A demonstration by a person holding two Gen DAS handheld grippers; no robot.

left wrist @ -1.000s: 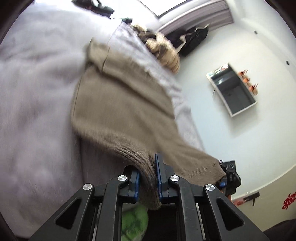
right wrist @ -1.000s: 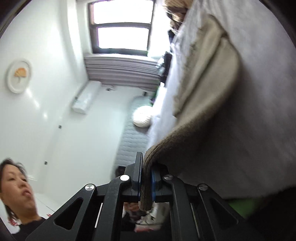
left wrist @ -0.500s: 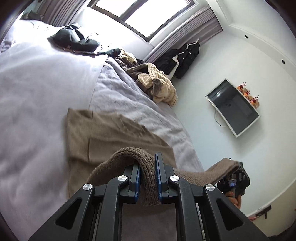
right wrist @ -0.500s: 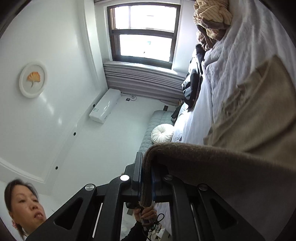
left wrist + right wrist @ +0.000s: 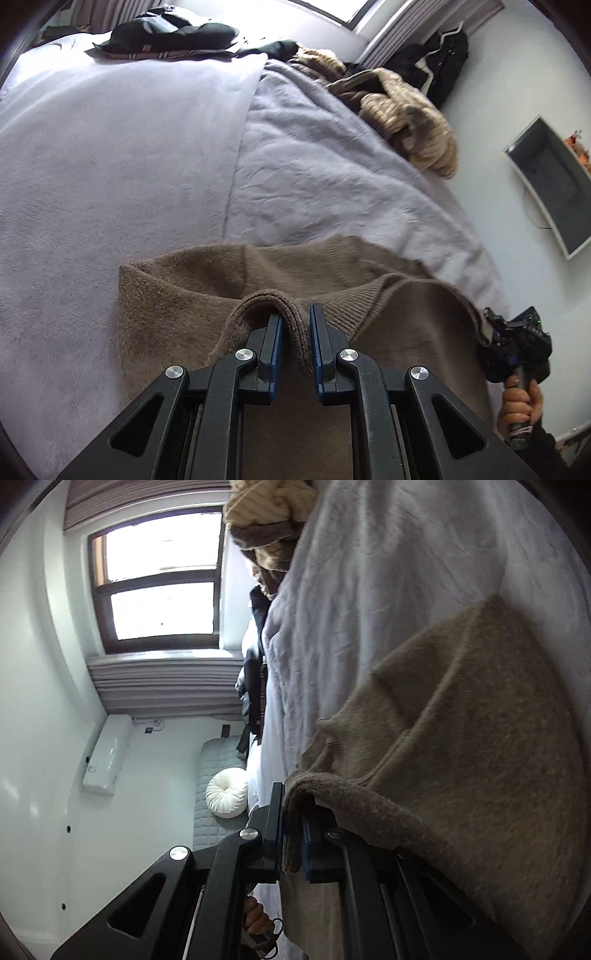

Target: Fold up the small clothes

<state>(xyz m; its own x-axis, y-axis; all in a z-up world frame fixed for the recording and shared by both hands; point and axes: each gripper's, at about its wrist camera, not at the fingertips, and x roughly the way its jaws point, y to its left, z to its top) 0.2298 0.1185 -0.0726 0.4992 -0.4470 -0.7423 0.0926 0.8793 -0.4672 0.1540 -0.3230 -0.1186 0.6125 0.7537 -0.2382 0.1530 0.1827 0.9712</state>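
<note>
A brown knitted sweater (image 5: 207,280) lies on the lilac bed cover (image 5: 110,155), its near part folded forward over the rest. My left gripper (image 5: 296,314) is shut on the ribbed hem of the sweater. My right gripper (image 5: 292,794) is shut on the hem at the other corner of the sweater (image 5: 480,738). The right gripper also shows at the right edge of the left wrist view (image 5: 517,339), held by a hand, with the hem stretched between the two grippers.
A pile of beige and brown clothes (image 5: 406,107) lies at the far right of the bed. Dark clothes (image 5: 173,33) lie at the head of the bed. A wall screen (image 5: 546,184) hangs beyond the bed edge. A window (image 5: 159,579) and a white cushion (image 5: 227,792) show in the right wrist view.
Both grippers have carried the hem forward and down over the sweater, so the lower half now lies folded onto the upper half. Both stay shut on the hem.
</note>
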